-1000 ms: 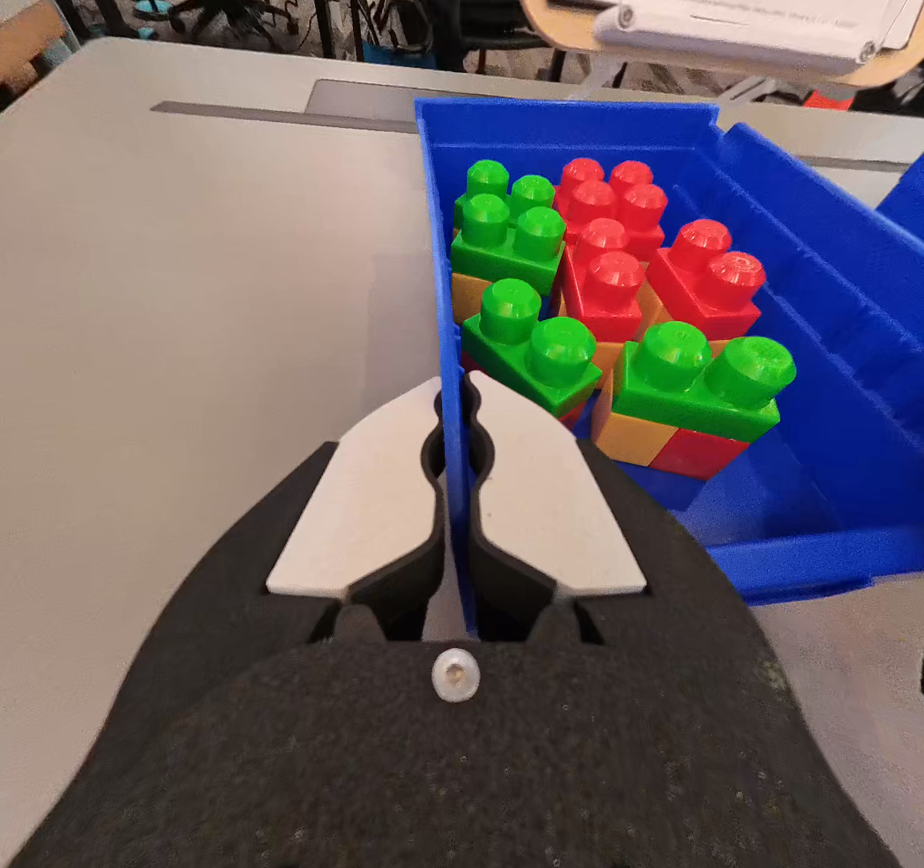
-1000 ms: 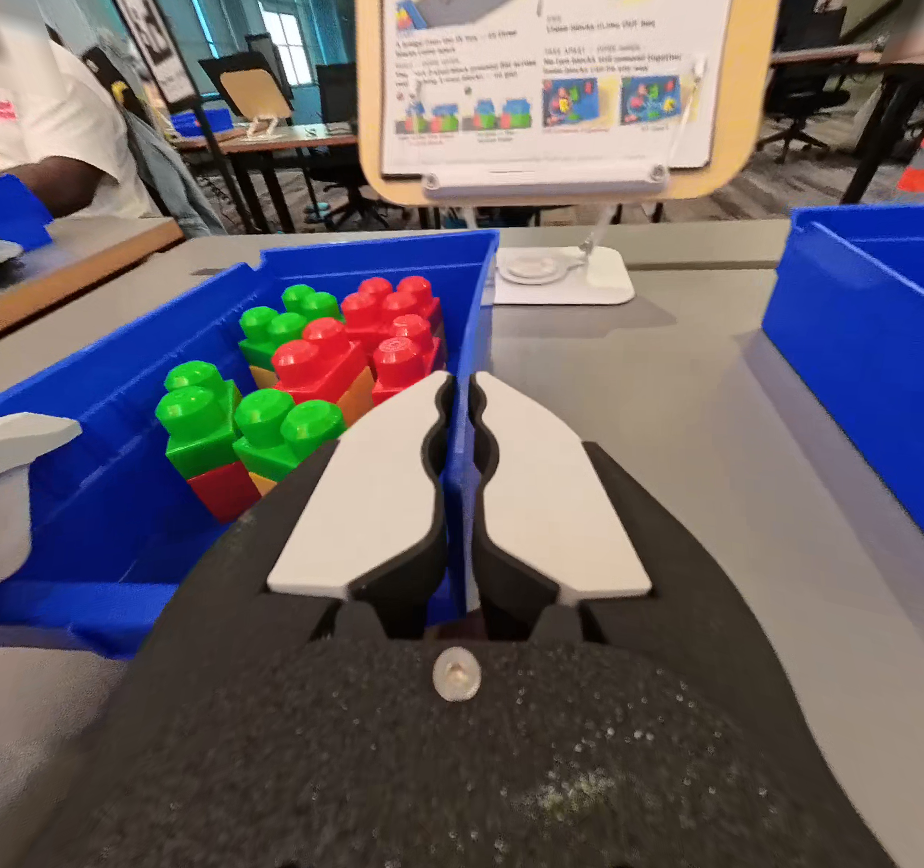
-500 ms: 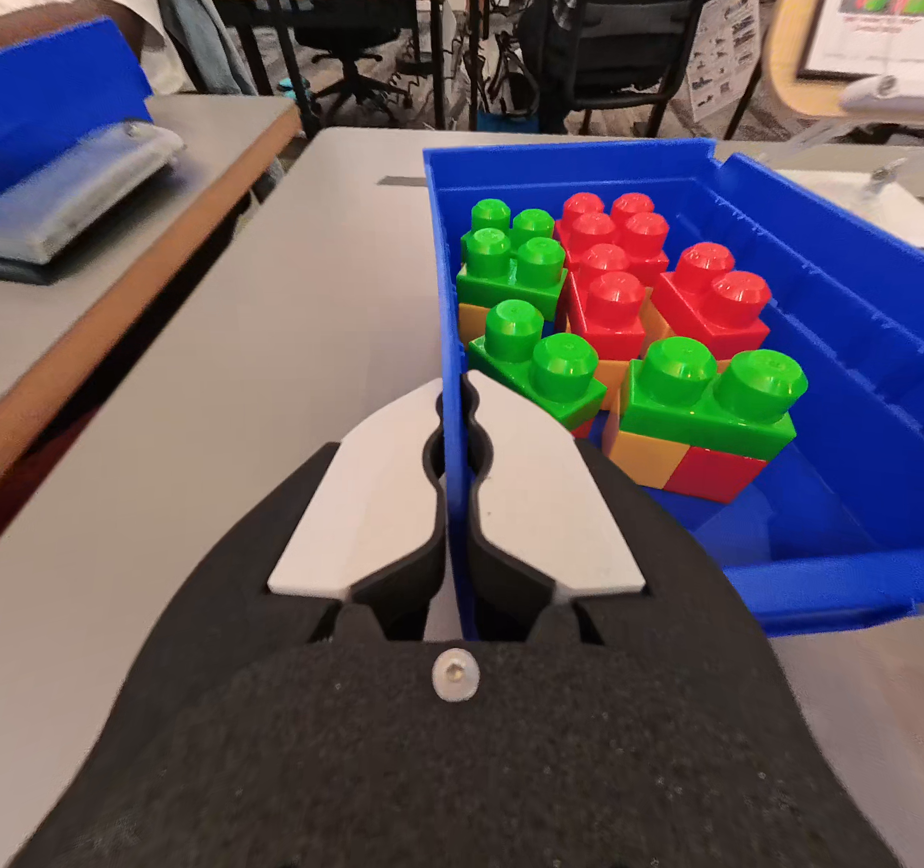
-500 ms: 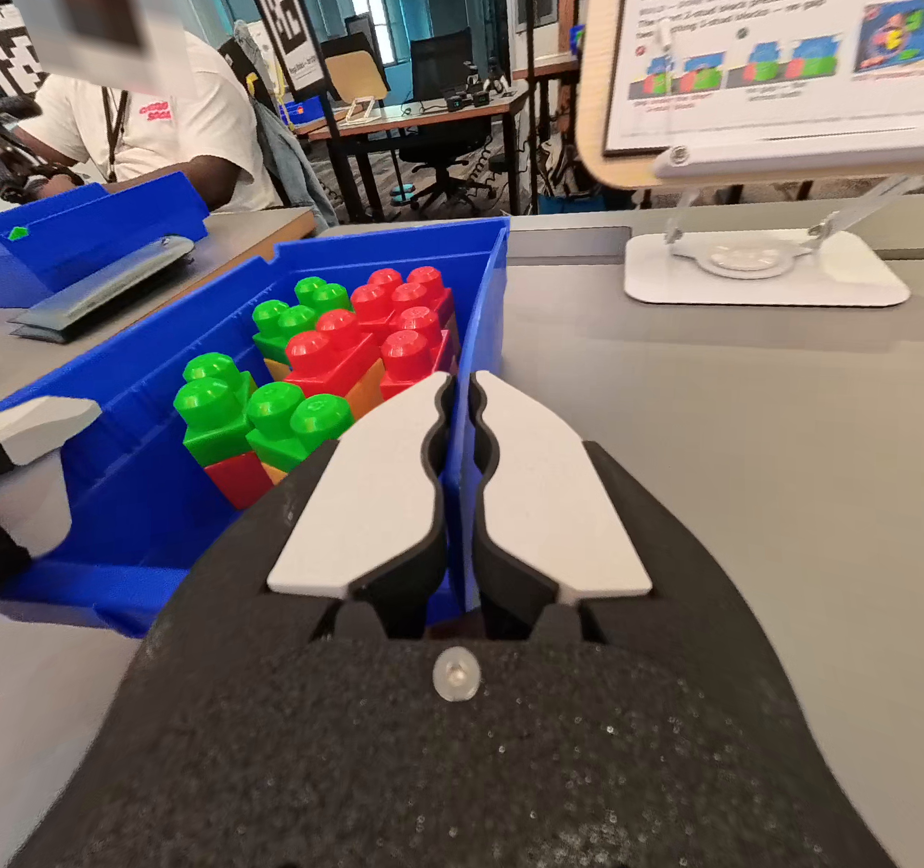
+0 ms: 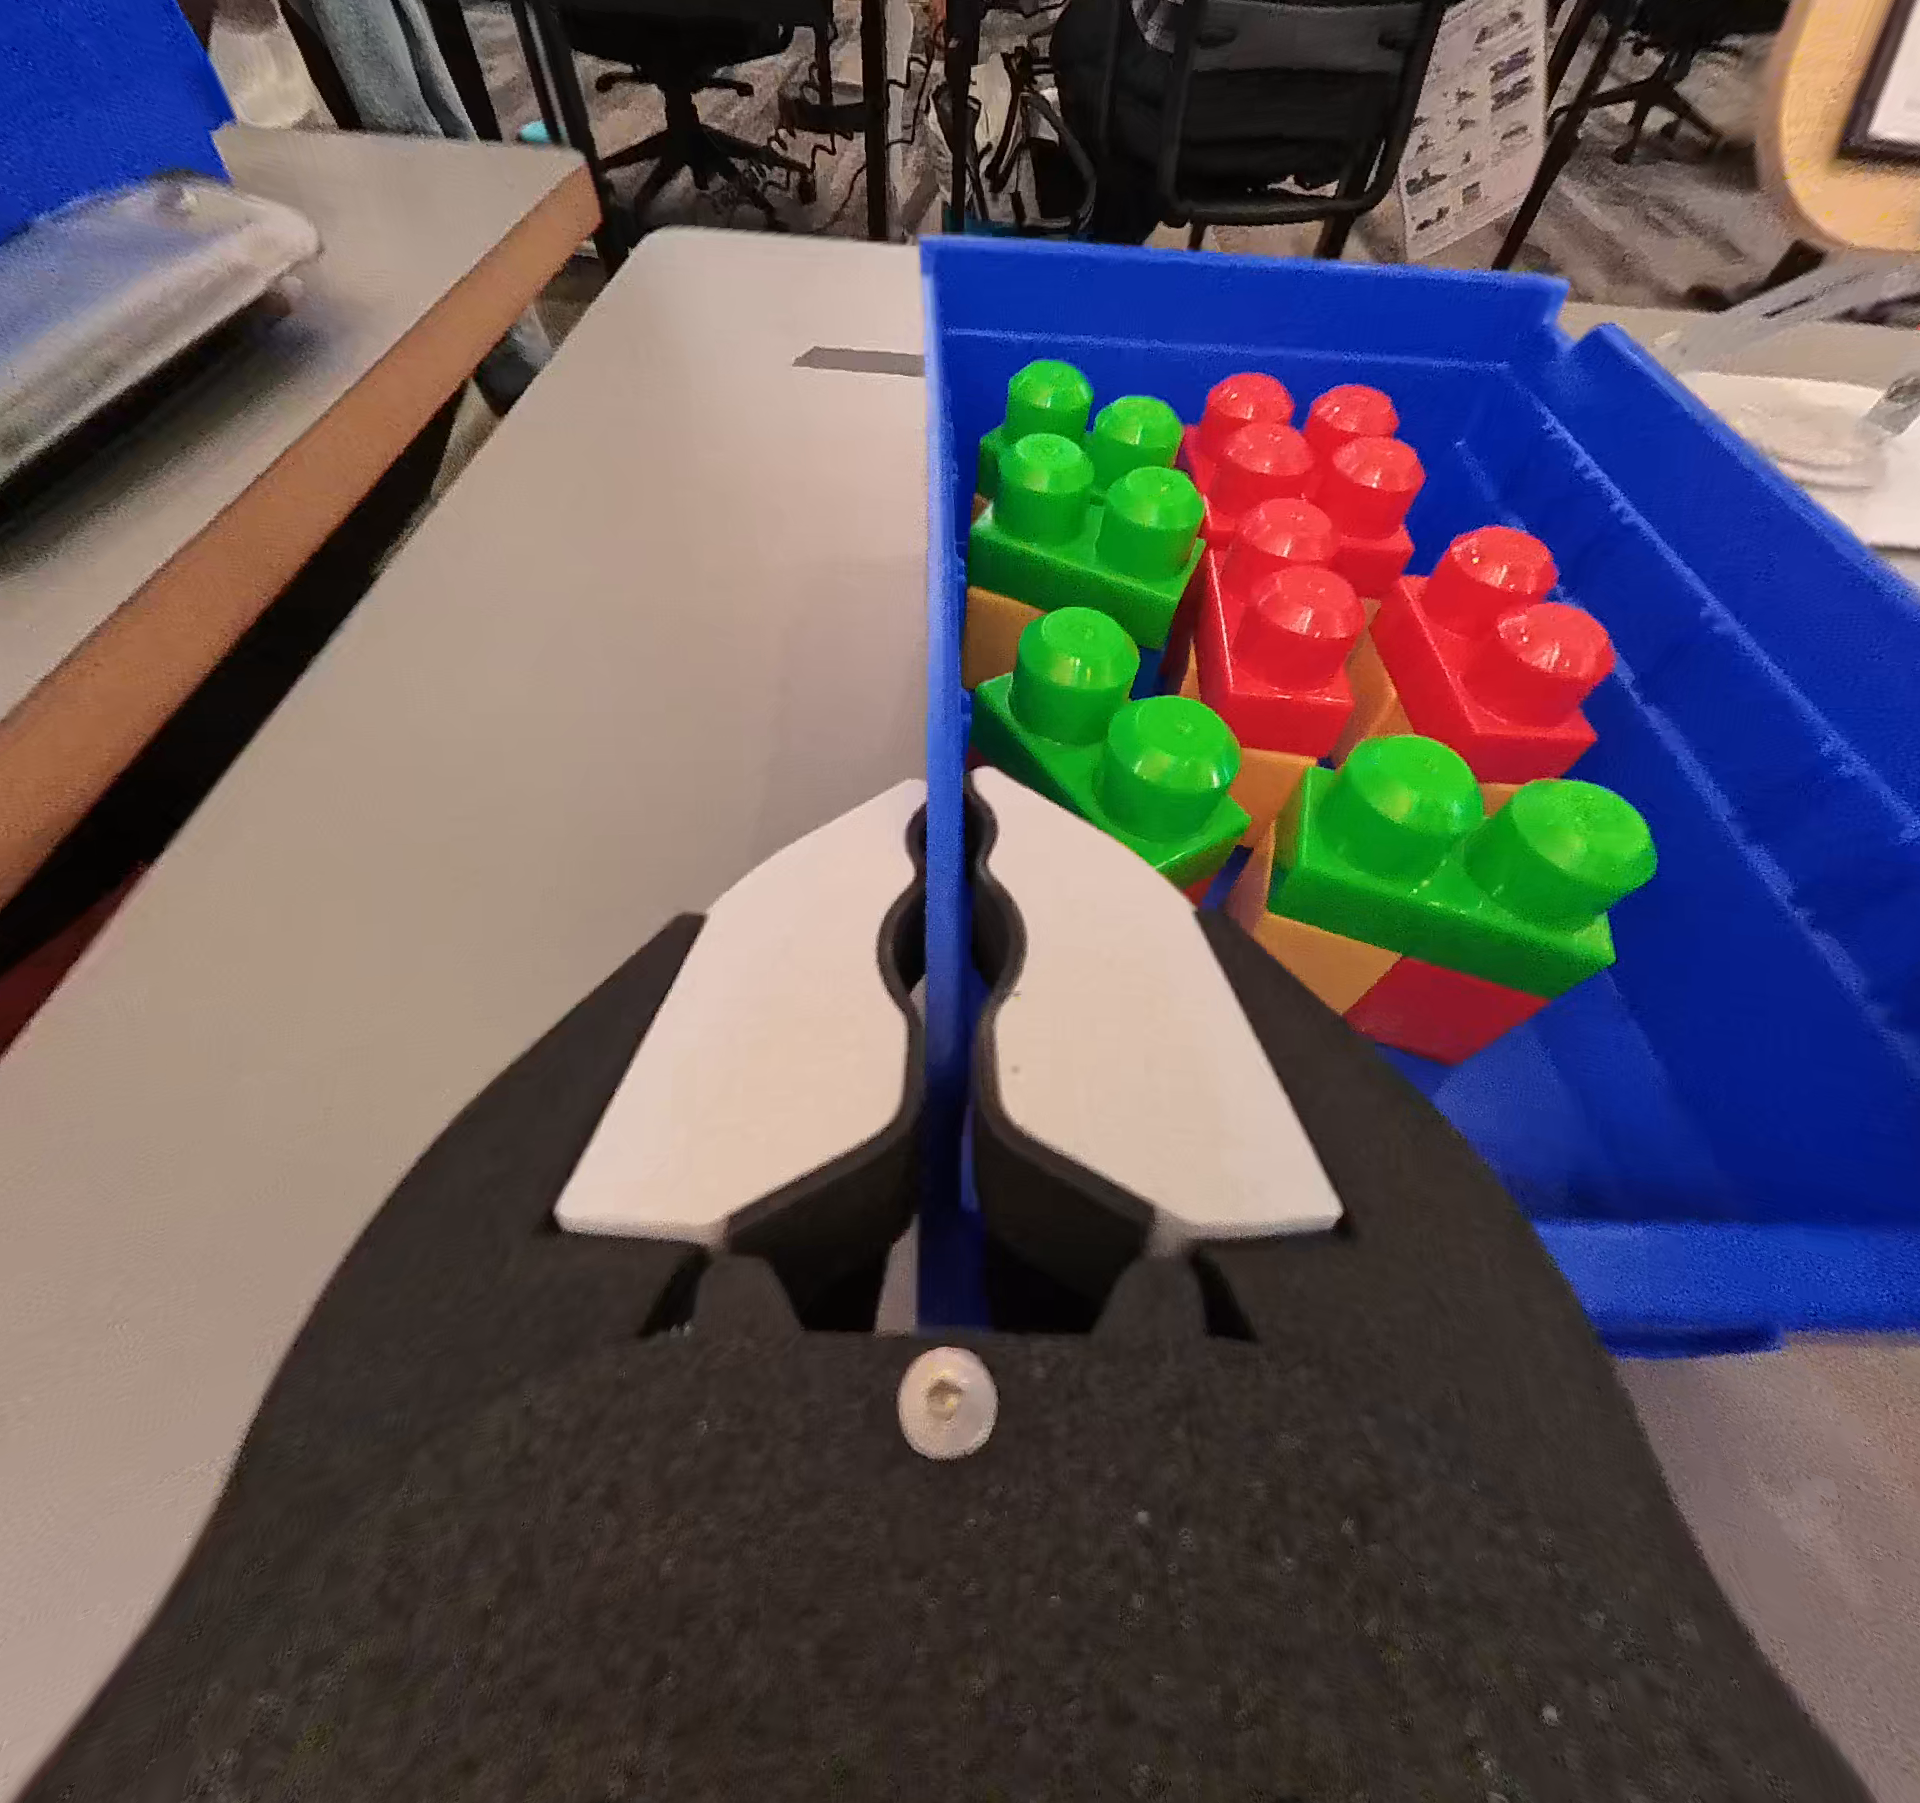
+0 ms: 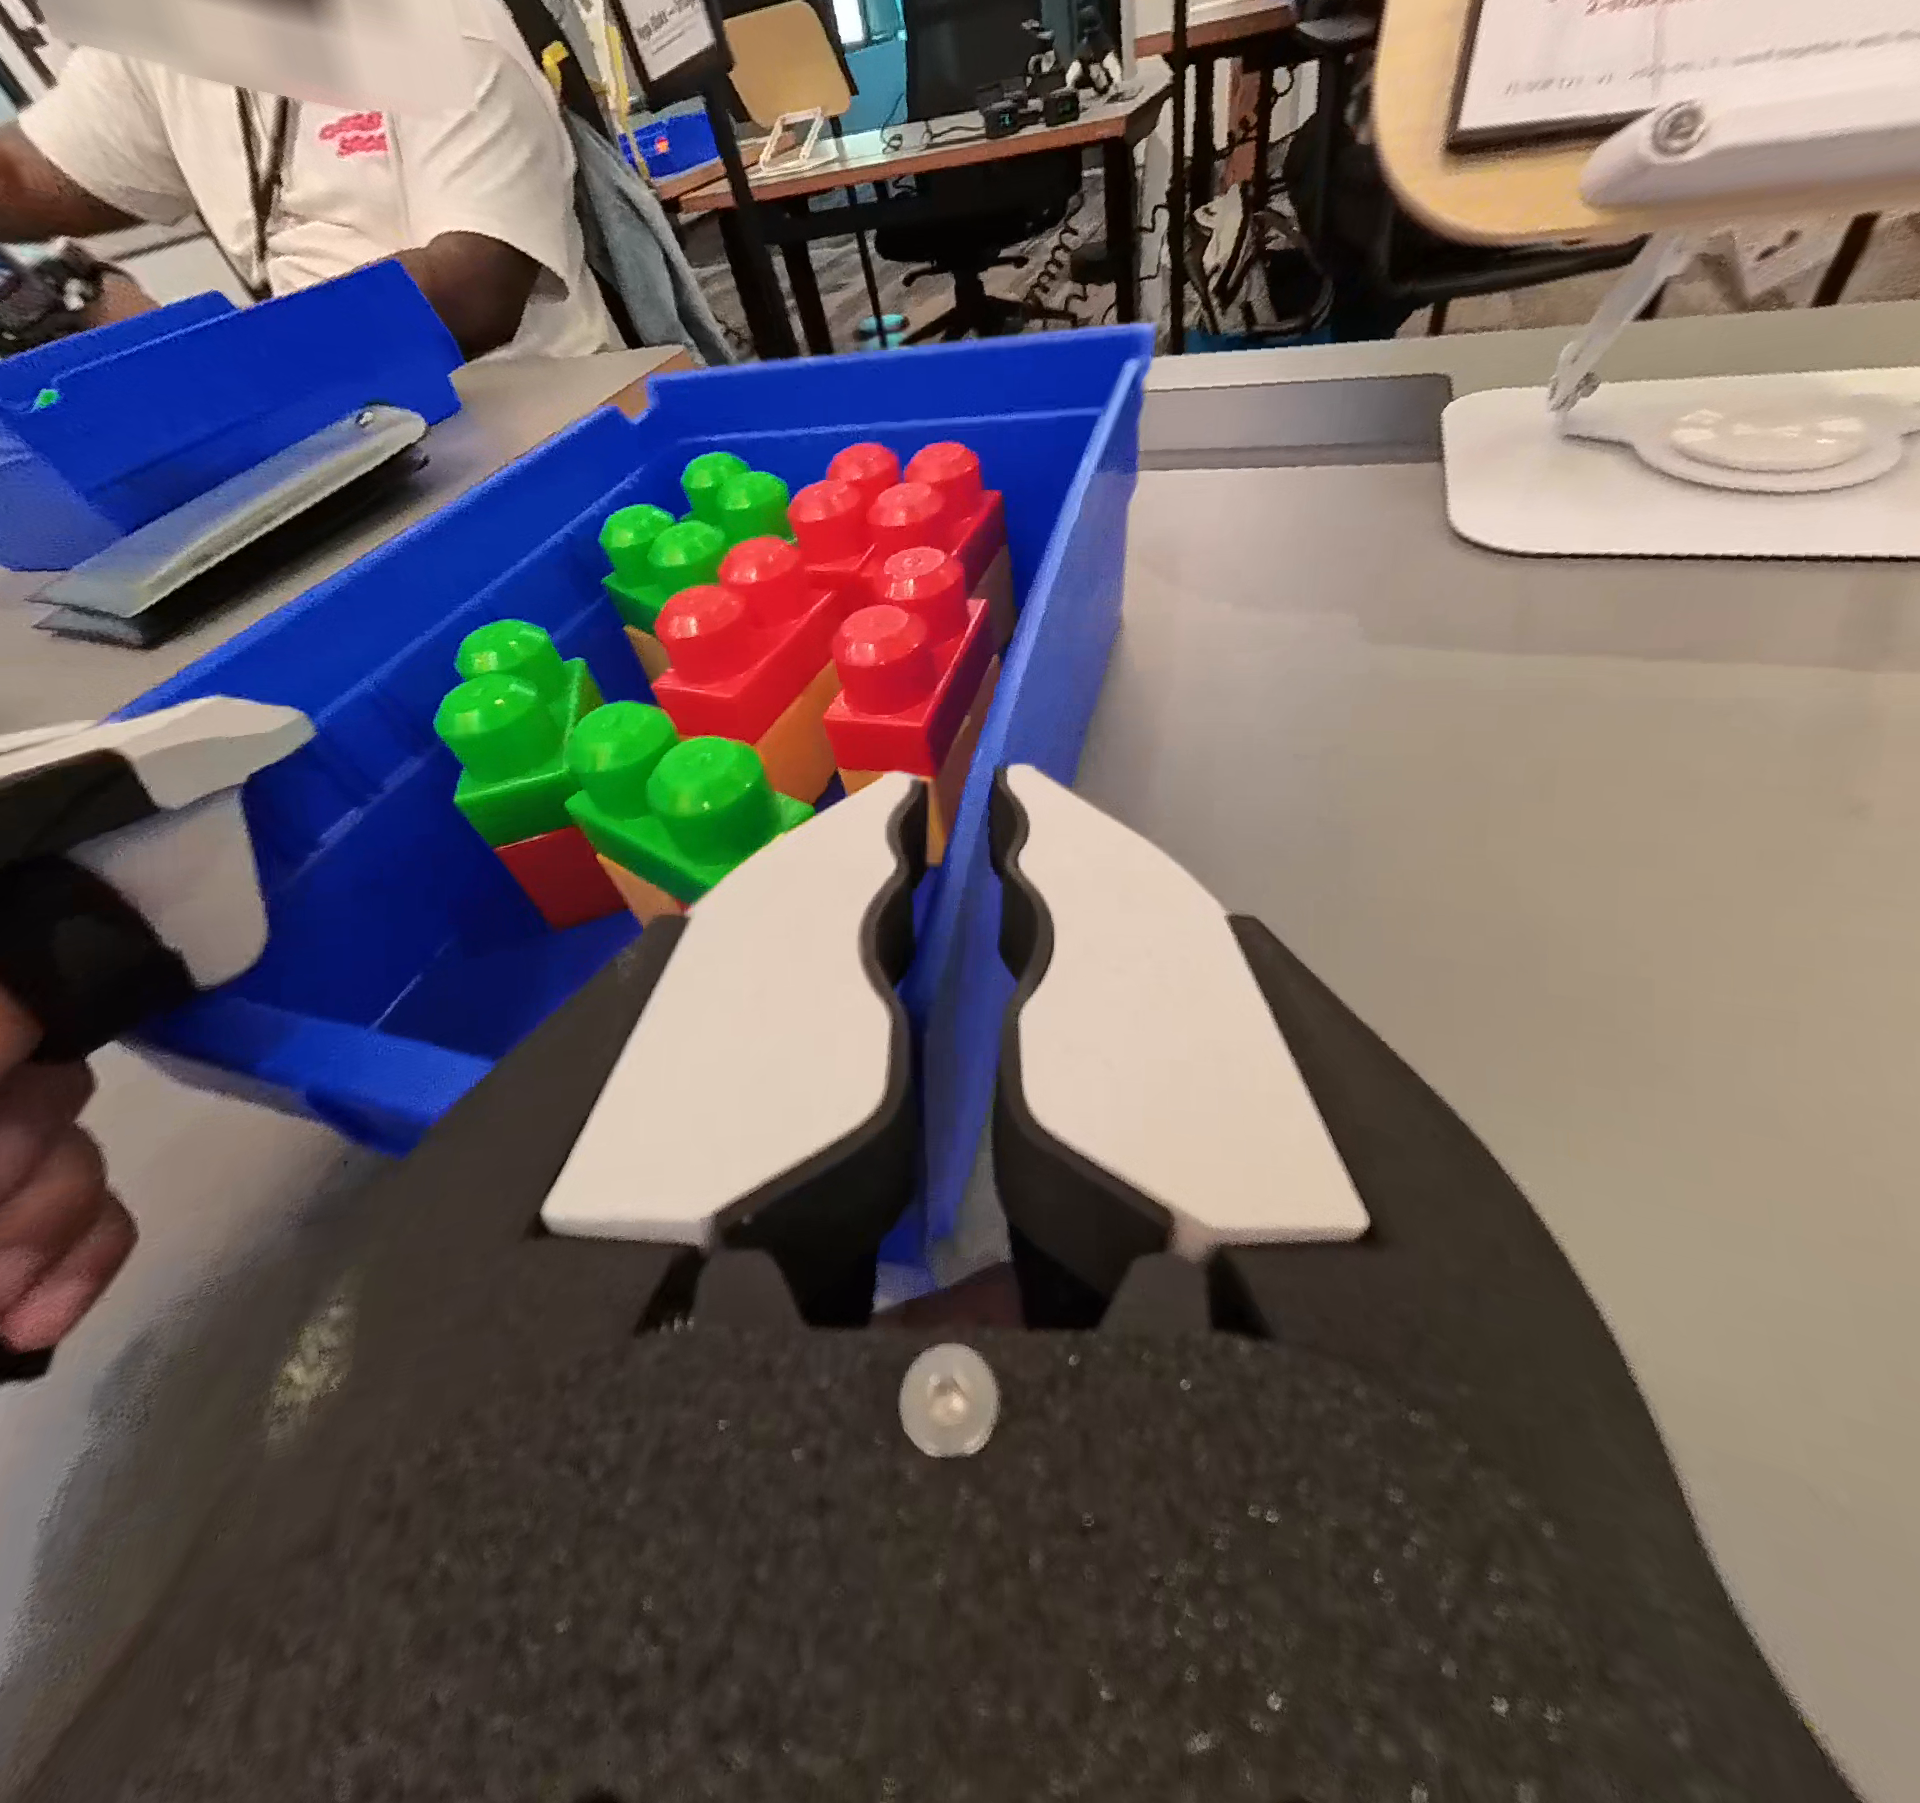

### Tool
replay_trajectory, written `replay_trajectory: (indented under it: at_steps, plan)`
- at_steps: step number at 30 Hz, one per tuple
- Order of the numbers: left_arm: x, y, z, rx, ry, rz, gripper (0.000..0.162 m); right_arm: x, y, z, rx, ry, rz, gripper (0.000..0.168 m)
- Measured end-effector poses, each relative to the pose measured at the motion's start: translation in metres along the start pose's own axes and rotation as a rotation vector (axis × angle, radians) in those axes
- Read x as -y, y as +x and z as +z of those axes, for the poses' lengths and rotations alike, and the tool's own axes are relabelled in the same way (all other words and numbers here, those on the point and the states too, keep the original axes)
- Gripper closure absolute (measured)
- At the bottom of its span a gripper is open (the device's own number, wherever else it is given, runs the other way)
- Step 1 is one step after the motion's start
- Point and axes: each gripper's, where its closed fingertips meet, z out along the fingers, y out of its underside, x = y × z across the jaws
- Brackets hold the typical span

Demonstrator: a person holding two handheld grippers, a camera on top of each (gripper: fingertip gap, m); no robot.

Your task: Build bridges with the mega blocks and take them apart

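A blue bin [image 5: 1714,714] on the grey table holds several stacked bridges of green [image 5: 1444,860], red [image 5: 1486,652] and orange mega blocks. My left gripper [image 5: 948,797] is shut on the bin's left wall, near its front end. My right gripper [image 6: 961,787] is shut on the bin's right wall [image 6: 1049,610], also near the front. The blocks [image 6: 748,652] stand upright, packed toward the bin's far end. The left gripper also shows in the right wrist view [image 6: 187,787] on the opposite wall, with a hand behind it.
A clipboard stand with a white base [image 6: 1683,465] stands on the table to the right of the bin. A neighbouring table at left carries another blue bin [image 6: 208,403] and a grey flat pack [image 5: 125,278]. A person in a white shirt [image 6: 364,184] sits there. Office chairs stand behind. The grippers' ends are close to 20 cm from one another. To the white base [image 6: 1683,465]: right tips about 40 cm, left tips about 50 cm.
Both views have swung to the left while both grippers keep their hold on the bin walls. The clipboard has slid to the right edge, and the second blue bin at right has left the right wrist view.
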Motion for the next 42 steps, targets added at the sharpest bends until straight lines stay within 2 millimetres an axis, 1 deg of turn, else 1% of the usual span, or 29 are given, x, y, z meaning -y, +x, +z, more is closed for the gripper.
replay_trajectory:
  at_steps: [3, 6, 7, 8, 9, 10, 12, 13, 14, 16, 19, 21, 23, 25, 26, 27, 29, 31, 33, 35, 37, 39, 40, 42]
  plan:
    - [-0.006, -0.007, 0.002, -0.046, 0.008, -0.086, 0.16, 0.0, -0.008, -0.001, 0.029, -0.008, -0.015, 0.154]
    - [-0.006, -0.008, -0.001, -0.047, 0.019, -0.061, 0.159, -0.001, -0.009, -0.003, 0.094, -0.056, -0.055, 0.151]
    - [-0.006, -0.009, -0.003, -0.049, 0.019, -0.068, 0.153, -0.001, -0.01, -0.008, 0.145, -0.081, -0.085, 0.151]
    - [-0.005, -0.008, -0.006, -0.057, 0.018, -0.085, 0.134, 0.0, -0.008, -0.017, 0.191, -0.102, -0.097, 0.145]
    - [-0.003, -0.008, -0.011, -0.065, 0.02, -0.106, 0.124, 0.006, -0.003, -0.028, 0.232, -0.107, -0.104, 0.138]
    - [0.001, -0.008, -0.018, -0.069, 0.027, -0.122, 0.122, 0.014, 0.004, -0.04, 0.258, -0.108, -0.113, 0.131]
    - [0.012, -0.007, -0.035, -0.076, 0.046, -0.134, 0.118, 0.033, 0.019, -0.069, 0.315, -0.126, -0.146, 0.129]
    - [0.018, -0.003, -0.045, -0.09, 0.058, -0.135, 0.117, 0.045, 0.03, -0.083, 0.326, -0.122, -0.171, 0.129]
    - [0.024, 0.004, -0.055, -0.114, 0.069, -0.131, 0.115, 0.057, 0.041, -0.099, 0.339, -0.126, -0.199, 0.128]
    - [0.03, 0.027, -0.074, -0.175, 0.075, -0.118, 0.111, 0.079, 0.068, -0.132, 0.335, -0.128, -0.242, 0.127]
    - [0.028, 0.072, -0.098, -0.284, 0.07, -0.1, 0.111, 0.108, 0.114, -0.185, 0.27, -0.114, -0.316, 0.128]
    - [0.022, 0.098, -0.109, -0.329, 0.05, -0.067, 0.11, 0.121, 0.137, -0.218, 0.227, -0.124, -0.361, 0.128]
    - [0.018, 0.122, -0.117, -0.369, 0.033, -0.036, 0.109, 0.13, 0.152, -0.247, 0.189, -0.137, -0.41, 0.128]
    - [0.013, 0.144, -0.122, -0.406, 0.02, -0.001, 0.109, 0.138, 0.157, -0.271, 0.179, -0.129, -0.466, 0.129]
    - [0.01, 0.153, -0.124, -0.418, 0.014, 0.019, 0.109, 0.143, 0.156, -0.278, 0.18, -0.119, -0.503, 0.131]
    - [0.009, 0.16, -0.125, -0.421, 0.013, 0.04, 0.109, 0.149, 0.157, -0.281, 0.172, -0.104, -0.539, 0.133]
    - [0.005, 0.17, -0.125, -0.42, 0.005, 0.07, 0.108, 0.153, 0.156, -0.274, 0.185, -0.106, -0.569, 0.136]
    - [0.004, 0.177, -0.124, -0.432, 0.002, 0.074, 0.107, 0.142, 0.152, -0.258, 0.254, -0.135, -0.521, 0.136]
    - [0.001, 0.179, -0.122, -0.419, 0.005, 0.088, 0.106, 0.119, 0.154, -0.236, 0.316, -0.15, -0.425, 0.128]
    - [-0.003, 0.177, -0.118, -0.396, 0.005, 0.114, 0.106, 0.086, 0.164, -0.211, 0.353, -0.164, -0.324, 0.127]
    - [-0.009, 0.175, -0.114, -0.382, -0.003, 0.12, 0.106, 0.049, 0.177, -0.193, 0.373, -0.182, -0.249, 0.124]
    - [-0.016, 0.173, -0.109, -0.379, -0.019, 0.1, 0.104, 0.019, 0.189, -0.185, 0.391, -0.194, -0.182, 0.122]
    - [-0.019, 0.173, -0.108, -0.38, -0.026, 0.089, 0.103, 0.01, 0.196, -0.183, 0.389, -0.188, -0.16, 0.122]
    - [-0.025, 0.171, -0.105, -0.366, -0.033, 0.077, 0.101, -0.002, 0.209, -0.183, 0.381, -0.185, -0.143, 0.121]
